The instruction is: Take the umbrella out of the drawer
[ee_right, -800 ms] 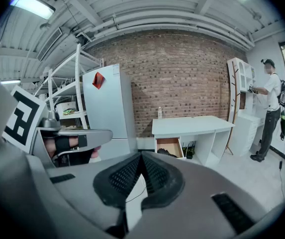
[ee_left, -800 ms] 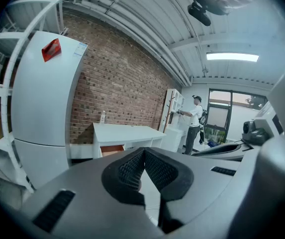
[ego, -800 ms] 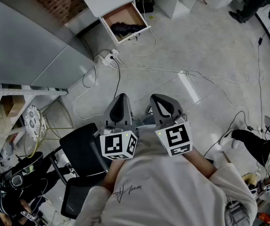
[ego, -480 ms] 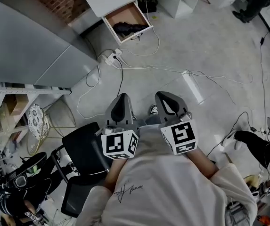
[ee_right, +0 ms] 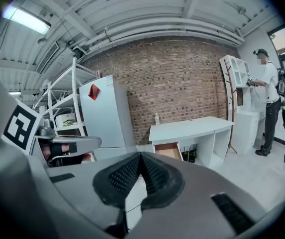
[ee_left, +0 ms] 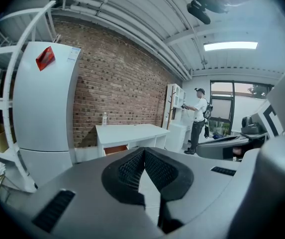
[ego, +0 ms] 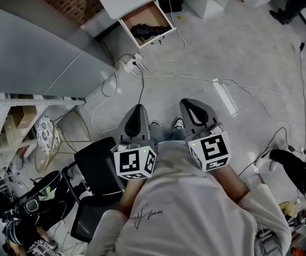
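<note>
While the umbrella (ego: 148, 32) lies in the open drawer (ego: 142, 16) far across the floor, the left hand-held gripper (ego: 136, 111) and right hand-held gripper (ego: 195, 108) are closed and empty. Next job, I think: walk closer, then open one.

Left gripper (ego: 137, 109) and right gripper (ego: 189, 102) both closed, empty.

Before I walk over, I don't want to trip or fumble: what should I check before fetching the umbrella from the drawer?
1. Drawer open: ok, the drawer stands pulled out.
2. Umbrella in sight: ok, the dark umbrella lies inside.
3. Path clear: not ok, cables and a power strip lie across the way.
4. Grippers free: ok, left gripper and right gripper hold nothing.
5. Jaws ready to grasp: not ok, both shut.
6. Within reach: not ok, drawer is far off.
</note>
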The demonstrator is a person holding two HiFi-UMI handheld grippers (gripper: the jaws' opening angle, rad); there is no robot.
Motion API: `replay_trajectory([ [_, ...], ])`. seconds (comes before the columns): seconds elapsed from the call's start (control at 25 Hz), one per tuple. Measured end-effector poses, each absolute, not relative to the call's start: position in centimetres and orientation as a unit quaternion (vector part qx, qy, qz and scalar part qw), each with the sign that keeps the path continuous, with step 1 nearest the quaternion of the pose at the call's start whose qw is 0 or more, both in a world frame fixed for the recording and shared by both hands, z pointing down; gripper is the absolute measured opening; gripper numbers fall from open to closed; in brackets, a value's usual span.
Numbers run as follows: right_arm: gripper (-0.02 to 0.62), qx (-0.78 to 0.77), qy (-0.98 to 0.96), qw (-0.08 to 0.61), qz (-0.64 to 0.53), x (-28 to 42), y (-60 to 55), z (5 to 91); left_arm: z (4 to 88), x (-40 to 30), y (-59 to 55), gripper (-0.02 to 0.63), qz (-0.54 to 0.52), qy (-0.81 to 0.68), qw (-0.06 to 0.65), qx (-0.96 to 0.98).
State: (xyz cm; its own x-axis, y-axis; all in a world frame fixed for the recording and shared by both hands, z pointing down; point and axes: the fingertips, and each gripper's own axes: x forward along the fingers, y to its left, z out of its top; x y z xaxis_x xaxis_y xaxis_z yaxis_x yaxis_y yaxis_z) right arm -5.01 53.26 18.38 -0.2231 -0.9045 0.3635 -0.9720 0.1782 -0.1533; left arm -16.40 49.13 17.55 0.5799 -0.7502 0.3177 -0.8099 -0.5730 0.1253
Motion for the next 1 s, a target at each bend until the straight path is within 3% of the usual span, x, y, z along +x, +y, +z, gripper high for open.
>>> replay_trajectory([
  [1.0,0.012,0.612,-0.752,0.122,0.212,0.9,42.8,19.9,17.5,-10.9,37.7,0.017,0.106,-0.435,0.154,0.881],
])
